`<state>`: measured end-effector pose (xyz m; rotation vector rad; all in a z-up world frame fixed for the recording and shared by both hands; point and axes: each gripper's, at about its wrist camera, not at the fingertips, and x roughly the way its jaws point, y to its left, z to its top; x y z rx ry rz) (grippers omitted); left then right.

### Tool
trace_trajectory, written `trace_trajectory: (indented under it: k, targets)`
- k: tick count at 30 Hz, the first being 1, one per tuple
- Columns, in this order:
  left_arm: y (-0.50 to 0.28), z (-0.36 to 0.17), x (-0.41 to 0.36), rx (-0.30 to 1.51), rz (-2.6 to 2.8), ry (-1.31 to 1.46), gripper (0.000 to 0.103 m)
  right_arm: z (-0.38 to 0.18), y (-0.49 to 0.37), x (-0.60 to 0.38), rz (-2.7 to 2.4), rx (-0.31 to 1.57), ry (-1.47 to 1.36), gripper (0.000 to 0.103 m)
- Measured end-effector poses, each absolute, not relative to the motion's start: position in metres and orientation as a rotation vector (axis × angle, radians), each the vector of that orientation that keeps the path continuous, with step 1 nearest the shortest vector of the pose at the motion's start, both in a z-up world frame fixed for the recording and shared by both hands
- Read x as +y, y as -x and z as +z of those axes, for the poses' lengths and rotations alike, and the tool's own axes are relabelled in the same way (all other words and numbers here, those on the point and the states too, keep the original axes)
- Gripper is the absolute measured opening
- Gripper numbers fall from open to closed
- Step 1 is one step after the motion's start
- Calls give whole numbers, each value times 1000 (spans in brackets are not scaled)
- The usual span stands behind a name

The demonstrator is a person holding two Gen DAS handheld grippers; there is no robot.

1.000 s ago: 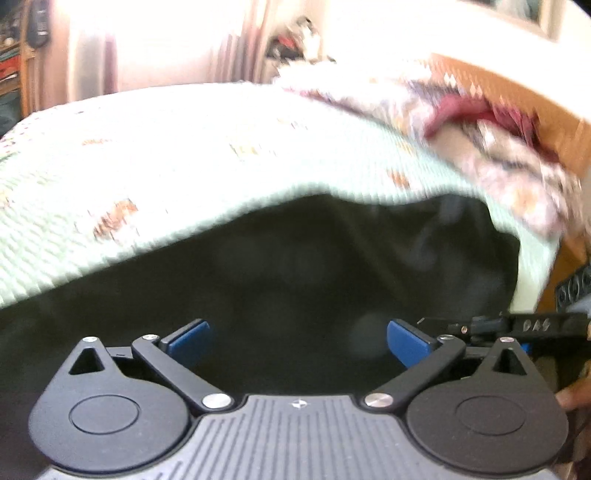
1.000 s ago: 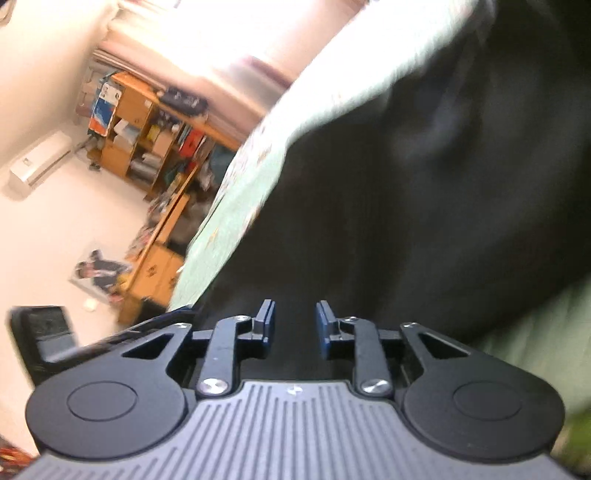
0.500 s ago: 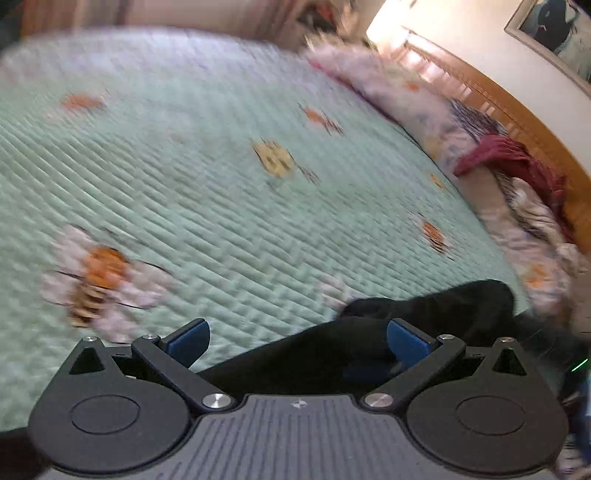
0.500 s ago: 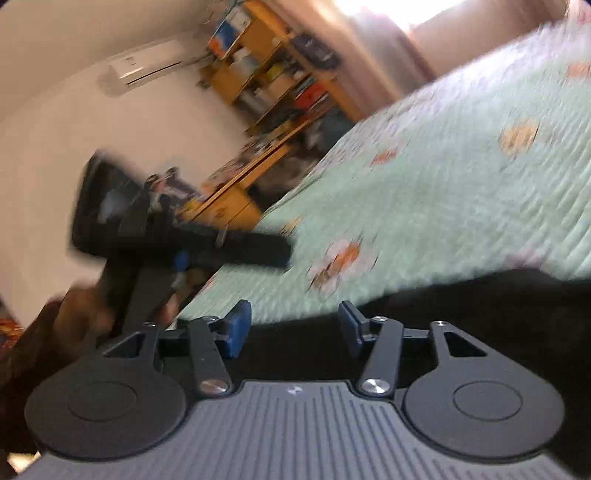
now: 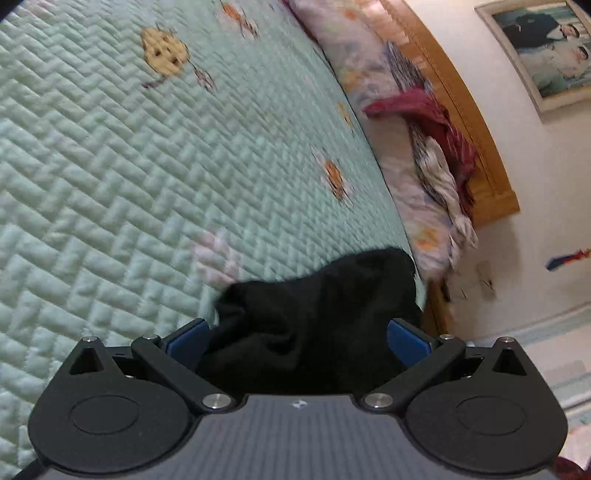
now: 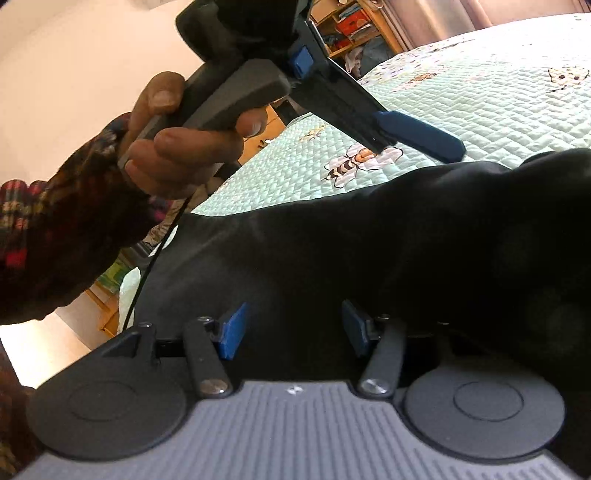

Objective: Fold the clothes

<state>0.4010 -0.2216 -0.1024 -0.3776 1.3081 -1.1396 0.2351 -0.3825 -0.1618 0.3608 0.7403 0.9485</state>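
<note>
A black garment (image 5: 314,306) lies bunched on the pale green quilted bed (image 5: 147,166), near its edge. My left gripper (image 5: 298,338) hovers over it, open wide, the cloth loose between its blue pads. In the right wrist view the same black garment (image 6: 406,240) spreads across the quilt (image 6: 498,92). My right gripper (image 6: 293,328) is just above the cloth with its jaws opening, and the pads press on nothing. A hand (image 6: 184,147) in a patterned sleeve holds the left gripper up at the left, one blue finger (image 6: 417,134) pointing at the garment.
A pile of floral bedding with a dark red cloth (image 5: 436,122) lies along the wooden headboard (image 5: 491,177). A framed picture (image 5: 546,48) hangs on the wall. Wooden shelves (image 6: 354,26) stand beyond the bed's far side.
Both views swung across the bed. The black garment went from filling the views to lying low on the quilt. The right jaws widened, and the left gripper and hand came into the right wrist view.
</note>
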Motion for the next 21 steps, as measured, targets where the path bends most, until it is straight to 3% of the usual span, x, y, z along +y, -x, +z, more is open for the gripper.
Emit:
trace_trajectory:
  k: [4,14,21]
  targets:
    - [-404,-105,-226,1339,-1231,393,102,-157,-241,-375,963,735,-353,64]
    - [-411,-133,-238,1445,-1180,212,102,-157,-243,-380,970,731,-359,65]
    - [-396,-117,-241,1473,-1330,206,102,-162,-239,-380,979,728,-371,67]
